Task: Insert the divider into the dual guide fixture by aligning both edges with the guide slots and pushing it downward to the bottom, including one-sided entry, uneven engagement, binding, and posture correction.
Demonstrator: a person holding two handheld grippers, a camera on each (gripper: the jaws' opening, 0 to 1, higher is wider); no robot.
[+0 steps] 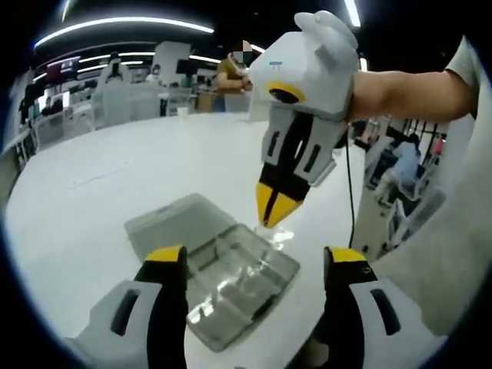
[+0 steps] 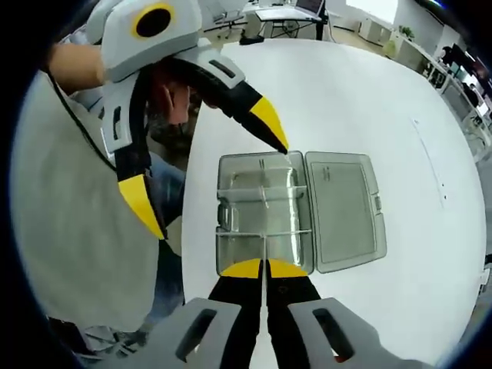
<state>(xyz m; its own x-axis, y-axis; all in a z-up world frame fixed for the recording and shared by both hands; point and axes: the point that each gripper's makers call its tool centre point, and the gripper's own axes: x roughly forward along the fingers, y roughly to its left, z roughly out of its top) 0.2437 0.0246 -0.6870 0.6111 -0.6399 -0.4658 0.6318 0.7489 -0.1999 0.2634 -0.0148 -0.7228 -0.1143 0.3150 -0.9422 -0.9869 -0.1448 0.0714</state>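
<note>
A clear plastic box point(image 2: 261, 211) lies on the white table point(image 2: 346, 100) with its lid point(image 2: 342, 207) folded open beside it. Thin clear partitions cross its inside. In the left gripper view the box point(image 1: 231, 280) lies between my left gripper's point(image 1: 255, 260) open jaws, which hold nothing. My right gripper point(image 1: 270, 219) comes down from above with its tips at the box's far rim. In the right gripper view my right gripper point(image 2: 264, 267) is shut on a thin clear divider point(image 2: 264, 247), seen edge-on at the box's near rim. My left gripper point(image 2: 221, 190) hangs open over the box's left end.
The table's edge point(image 2: 188, 192) runs close by the box's left end, with the person's body point(image 2: 84, 231) just beyond it. A black cable point(image 1: 350, 192) hangs from the right gripper. Desks, chairs and people point(image 1: 231, 73) stand far behind the table.
</note>
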